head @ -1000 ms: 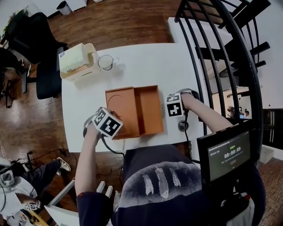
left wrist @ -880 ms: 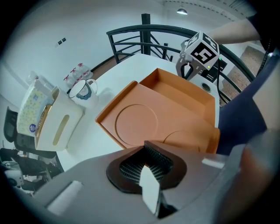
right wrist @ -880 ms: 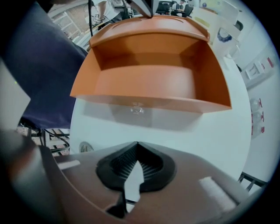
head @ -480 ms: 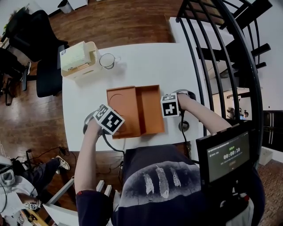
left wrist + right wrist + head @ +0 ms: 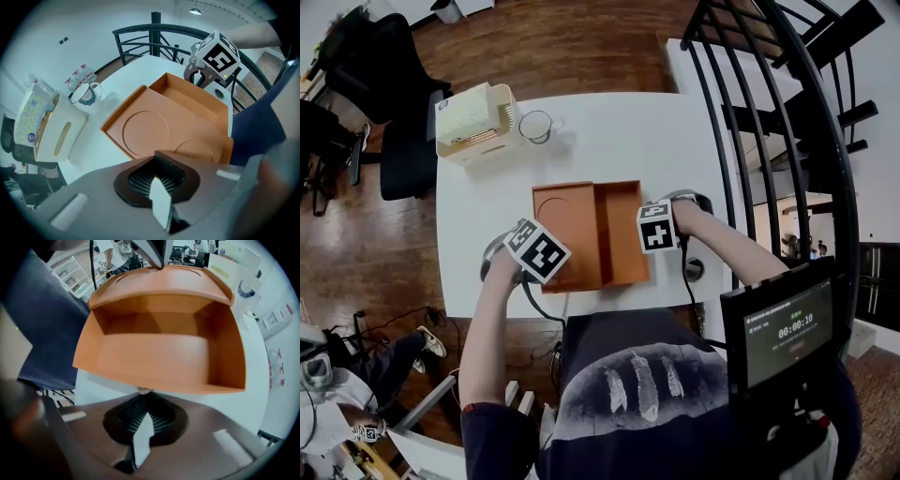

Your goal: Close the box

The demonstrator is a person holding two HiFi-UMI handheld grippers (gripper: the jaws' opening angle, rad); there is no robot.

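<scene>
On the white table [image 5: 609,141] in front of you lies one orange box [image 5: 591,234], open. Its lid [image 5: 565,230] is folded out flat to your left and the deep tray [image 5: 621,230] sits to your right. The left gripper view shows two round recesses pressed into the lid's inner face. The tray's floor and walls show bare orange in the right gripper view.

Your left gripper [image 5: 157,180] is clenched, its ribbed pads together with nothing between them, and it sits at the lid's near left corner. Your right gripper [image 5: 143,420] is also clenched on nothing. Its tips are right at the lower edge of the tray's outer right wall; I cannot tell whether they touch it. Each gripper carries one cube with black-and-white square markers.

At the far left corner of the table stands one cream holder [image 5: 473,124] with a slot in its side. It contains a pale printed pack [image 5: 28,126] with a small round blue label, too small to read. Just beside the holder stands one clear glass mug [image 5: 535,125] with a handle; I cannot tell what is in it.

Low at your right, a dark screen [image 5: 787,328] shows a row of digits like a timer, but they are too small to read with certainty.
</scene>
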